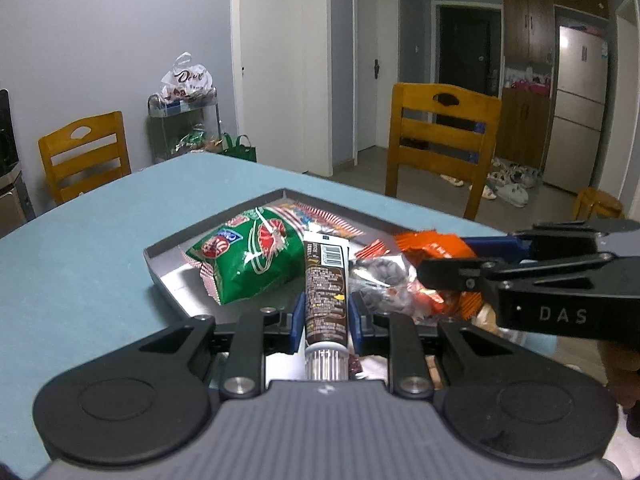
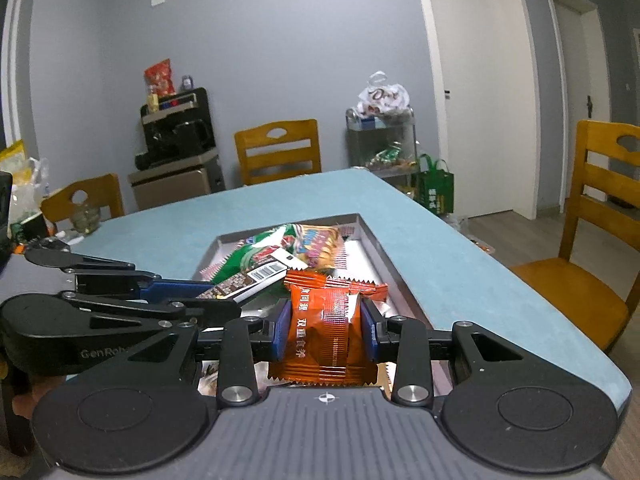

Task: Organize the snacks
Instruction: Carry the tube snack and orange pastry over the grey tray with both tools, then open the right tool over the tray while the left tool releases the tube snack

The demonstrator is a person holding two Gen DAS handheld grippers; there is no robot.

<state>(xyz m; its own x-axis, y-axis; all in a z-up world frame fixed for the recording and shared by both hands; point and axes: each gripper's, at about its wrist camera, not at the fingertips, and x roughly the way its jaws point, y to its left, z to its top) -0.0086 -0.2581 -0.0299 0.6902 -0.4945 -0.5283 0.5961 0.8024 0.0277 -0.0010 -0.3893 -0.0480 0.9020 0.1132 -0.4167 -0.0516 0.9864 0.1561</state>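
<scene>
Brown tube clamped in left hand-held gripper | right hand-held gripper clamps orange packet

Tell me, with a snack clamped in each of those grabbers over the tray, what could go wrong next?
1. The left gripper pinches the brown tube near its cap end only; it might swing or slip when carried.
2. The right gripper squeezes the orange packet, a soft wrapper, so its contents might get crushed.
3. The two grippers are close together above the grey tray; they might bump and knock the green bag about.
</scene>
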